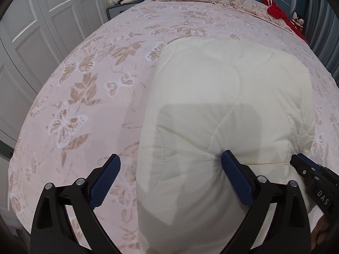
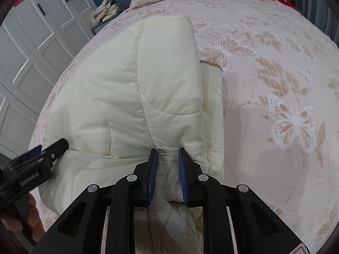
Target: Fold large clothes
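Quilt on bed, right gripper engaged

Quilt (image 1: 228, 105), cream and folded, lies on the bed (image 1: 84, 89). Left gripper (image 1: 170, 165): jaws wide, one pad pressing the quilt top. Right gripper (image 2: 168, 152): jaws narrow, clamping the quilt's near edge.

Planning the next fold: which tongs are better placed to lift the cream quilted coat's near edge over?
Right tongs: already pinching the cream quilted coat. Left tongs gape open.

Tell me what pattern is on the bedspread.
Pink bedspread with tan-and-white butterflies and leaves; right wrist view.
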Demonstrator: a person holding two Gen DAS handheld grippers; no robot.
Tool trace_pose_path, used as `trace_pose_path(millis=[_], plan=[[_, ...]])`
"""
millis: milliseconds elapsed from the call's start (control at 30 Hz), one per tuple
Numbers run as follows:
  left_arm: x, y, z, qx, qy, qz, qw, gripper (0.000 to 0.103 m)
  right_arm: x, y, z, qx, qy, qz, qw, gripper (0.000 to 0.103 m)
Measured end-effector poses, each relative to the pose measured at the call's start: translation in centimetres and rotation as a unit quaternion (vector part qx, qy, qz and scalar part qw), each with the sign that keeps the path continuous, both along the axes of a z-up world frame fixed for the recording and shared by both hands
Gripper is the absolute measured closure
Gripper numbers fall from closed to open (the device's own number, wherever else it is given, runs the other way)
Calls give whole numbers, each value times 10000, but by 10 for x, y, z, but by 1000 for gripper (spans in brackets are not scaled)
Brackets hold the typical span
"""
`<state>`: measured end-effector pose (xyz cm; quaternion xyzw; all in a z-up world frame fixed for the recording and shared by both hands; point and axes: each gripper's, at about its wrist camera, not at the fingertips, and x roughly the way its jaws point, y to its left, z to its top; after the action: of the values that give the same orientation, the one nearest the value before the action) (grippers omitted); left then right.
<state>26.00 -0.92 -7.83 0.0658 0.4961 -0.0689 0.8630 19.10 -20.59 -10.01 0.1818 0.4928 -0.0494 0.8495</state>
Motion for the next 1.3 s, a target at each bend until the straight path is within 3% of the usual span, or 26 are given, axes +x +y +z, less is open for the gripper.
trace_pose_path(millis=[233,800,1133,1300], plan=[[3,0,-21,-117,-38,179,9998,5,4,6,-11,-258,-45,69,9996,87],[0,-10,-32,159,-415,244,9987,5,5,8,-15,-382,-141,66,9991,87],[-1,-11,-29,253,-309,307,9987,5,7,12,-10,-573,-96,85,9983,85],[-16,-3,-8,212,-87,275,9994,5,-9,13,7,-552,-73,159,9983,83]])
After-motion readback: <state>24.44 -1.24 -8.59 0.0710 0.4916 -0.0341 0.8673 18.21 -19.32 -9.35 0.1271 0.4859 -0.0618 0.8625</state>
